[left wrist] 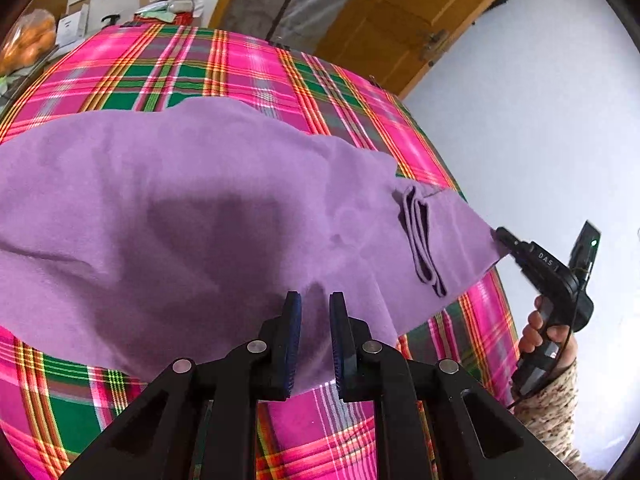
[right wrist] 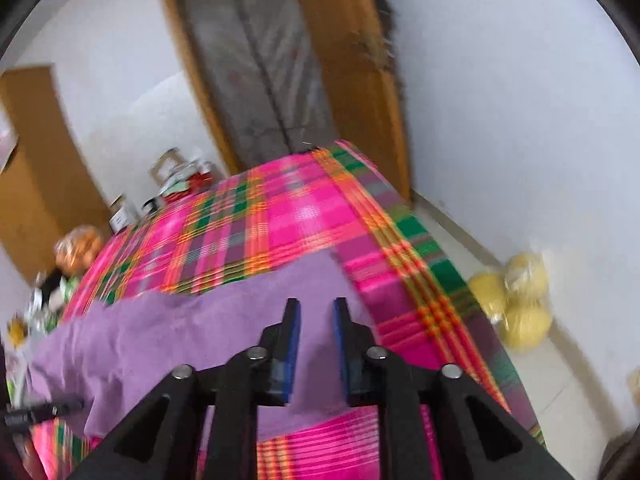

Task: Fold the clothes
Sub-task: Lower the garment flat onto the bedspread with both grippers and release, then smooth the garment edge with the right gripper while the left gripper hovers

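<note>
Left wrist view is showing the purple garment (left wrist: 192, 208) stretching crosswise ahead of the left gripper (left wrist: 315, 336) — jaws apart, empty — while the right gripper (left wrist: 502, 238) is meeting its far corner, grip unclear.

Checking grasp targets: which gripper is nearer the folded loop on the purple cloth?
Right, it seems. The right gripper meets the purple cloth edge just beside the loop; the left gripper hovers open further along.

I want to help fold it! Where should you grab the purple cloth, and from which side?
Grab the purple cloth at its near edge, coming from the front, low along the plaid bed cover. That edge lies thin and loose right before the left gripper, whose jaws stand open. The right gripper, also open, can take the same edge farther along.
</note>
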A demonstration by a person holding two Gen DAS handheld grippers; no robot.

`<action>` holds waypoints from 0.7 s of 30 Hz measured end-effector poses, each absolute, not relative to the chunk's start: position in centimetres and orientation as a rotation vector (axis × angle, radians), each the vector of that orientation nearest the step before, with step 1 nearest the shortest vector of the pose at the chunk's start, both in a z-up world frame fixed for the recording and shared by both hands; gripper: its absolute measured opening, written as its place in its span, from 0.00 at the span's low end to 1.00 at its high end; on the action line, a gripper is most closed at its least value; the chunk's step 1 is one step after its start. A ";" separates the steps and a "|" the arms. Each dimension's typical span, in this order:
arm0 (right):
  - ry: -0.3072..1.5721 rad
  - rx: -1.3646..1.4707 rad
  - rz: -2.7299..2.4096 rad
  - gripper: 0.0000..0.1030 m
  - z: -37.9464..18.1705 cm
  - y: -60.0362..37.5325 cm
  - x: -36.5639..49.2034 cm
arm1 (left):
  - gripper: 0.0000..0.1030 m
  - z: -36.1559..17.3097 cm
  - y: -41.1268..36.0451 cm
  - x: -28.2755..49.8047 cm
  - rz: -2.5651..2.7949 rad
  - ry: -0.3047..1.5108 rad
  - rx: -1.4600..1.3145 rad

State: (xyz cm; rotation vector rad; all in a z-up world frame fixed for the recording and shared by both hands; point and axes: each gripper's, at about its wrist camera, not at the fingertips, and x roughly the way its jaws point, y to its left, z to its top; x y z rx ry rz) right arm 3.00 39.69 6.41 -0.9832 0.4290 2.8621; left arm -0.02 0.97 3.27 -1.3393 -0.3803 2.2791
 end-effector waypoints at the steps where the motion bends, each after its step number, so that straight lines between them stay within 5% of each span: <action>1: 0.374 -0.985 2.894 0.32 6.6 38.5 3.0 | 0.14 3.2 1.1 0.0 2.275 -0.374 -1.341; 9: 0.191 -1.198 3.104 0.44 4.9 31.0 2.2 | 0.18 2.9 2.3 0.7 2.266 -0.308 -1.351; 17: -0.038 -1.364 3.012 0.46 2.4 27.5 1.9 | 0.19 2.6 2.4 0.8 2.265 -0.287 -1.367; 21: 0.002 -1.331 3.011 0.25 2.5 28.0 2.2 | 0.20 2.5 2.8 0.5 2.266 -0.284 -1.372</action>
